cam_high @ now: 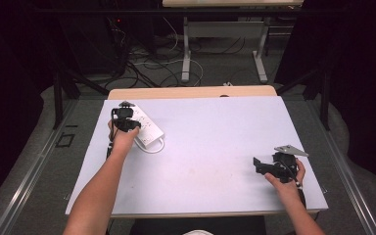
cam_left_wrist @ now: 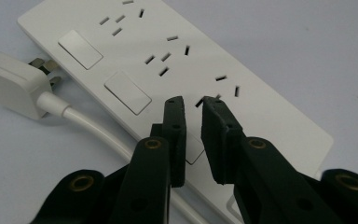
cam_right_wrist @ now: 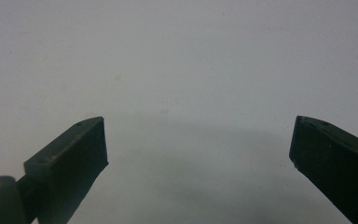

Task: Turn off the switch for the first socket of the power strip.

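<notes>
A white power strip (cam_high: 148,129) lies at the far left of the pale table (cam_high: 215,142). In the left gripper view the power strip (cam_left_wrist: 261,107) shows several sockets and rocker switches, with its white plug (cam_left_wrist: 9,84) and cable (cam_left_wrist: 93,126) lying beside it. My left gripper (cam_left_wrist: 193,105) hovers just over the strip's near end, above a switch, jaws nearly together with a thin gap and nothing between them. From above, the left gripper (cam_high: 124,116) sits over the strip. My right gripper (cam_high: 256,164) rests at the near right, and in its own view the right gripper (cam_right_wrist: 198,140) stands wide open over bare table.
The strip's cable (cam_high: 154,147) loops toward the table's middle. Beyond the table's far edge stand desk legs (cam_high: 186,54) and tangled floor cables (cam_high: 142,68). Dark curtains flank both sides.
</notes>
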`<control>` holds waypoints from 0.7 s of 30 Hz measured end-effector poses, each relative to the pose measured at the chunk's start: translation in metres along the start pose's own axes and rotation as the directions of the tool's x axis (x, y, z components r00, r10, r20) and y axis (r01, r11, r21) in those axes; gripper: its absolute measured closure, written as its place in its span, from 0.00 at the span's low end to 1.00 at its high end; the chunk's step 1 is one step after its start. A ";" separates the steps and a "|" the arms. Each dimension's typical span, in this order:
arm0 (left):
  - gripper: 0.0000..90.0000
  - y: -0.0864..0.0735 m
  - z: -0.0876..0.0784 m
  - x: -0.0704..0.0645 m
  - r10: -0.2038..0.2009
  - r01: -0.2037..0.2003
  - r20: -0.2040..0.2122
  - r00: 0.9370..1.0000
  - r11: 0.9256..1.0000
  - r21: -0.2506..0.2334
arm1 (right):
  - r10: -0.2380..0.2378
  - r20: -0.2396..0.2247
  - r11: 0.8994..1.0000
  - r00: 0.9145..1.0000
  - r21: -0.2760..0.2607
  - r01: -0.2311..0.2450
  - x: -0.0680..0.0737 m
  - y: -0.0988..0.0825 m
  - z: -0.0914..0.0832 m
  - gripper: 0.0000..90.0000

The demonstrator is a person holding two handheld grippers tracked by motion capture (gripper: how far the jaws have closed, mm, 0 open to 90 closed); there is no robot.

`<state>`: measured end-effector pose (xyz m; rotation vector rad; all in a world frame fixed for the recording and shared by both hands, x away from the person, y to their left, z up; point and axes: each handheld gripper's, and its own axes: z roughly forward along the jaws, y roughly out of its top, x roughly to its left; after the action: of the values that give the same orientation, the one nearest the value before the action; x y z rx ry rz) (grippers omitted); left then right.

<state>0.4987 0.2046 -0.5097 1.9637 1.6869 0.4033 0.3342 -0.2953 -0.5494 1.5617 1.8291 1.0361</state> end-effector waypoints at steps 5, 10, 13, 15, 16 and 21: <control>0.94 0.001 0.004 0.001 0.005 -0.004 -0.036 0.999 1.000 0.012 | -0.004 -0.004 1.000 1.000 0.000 0.004 0.000 0.000 0.001 0.04; 0.95 0.001 0.005 0.003 0.002 -0.002 -0.050 0.999 1.000 0.012 | -0.004 -0.004 1.000 1.000 0.000 0.004 -0.001 0.000 0.001 0.04; 0.96 0.000 0.006 0.004 -0.004 0.005 -0.051 0.999 1.000 0.010 | 0.003 0.001 1.000 1.000 -0.001 -0.003 0.000 0.000 0.001 0.04; 0.97 0.000 0.007 0.005 0.002 -0.002 -0.048 0.999 1.000 0.018 | 0.002 -0.004 1.000 1.000 0.003 -0.002 -0.001 0.000 0.001 0.04; 0.98 0.000 0.007 0.006 0.006 -0.005 -0.047 0.999 1.000 0.024 | 0.002 -0.004 1.000 1.000 0.003 -0.002 -0.001 0.000 0.001 0.04; 1.00 0.000 0.008 0.005 0.009 -0.008 -0.045 0.999 1.000 0.016 | -0.004 -0.006 1.000 1.000 0.001 0.004 -0.001 0.000 0.001 0.05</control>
<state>0.5038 0.2077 -0.5167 1.9878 1.7146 0.4416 0.3352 -0.2962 -0.5503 1.5562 1.8363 1.0396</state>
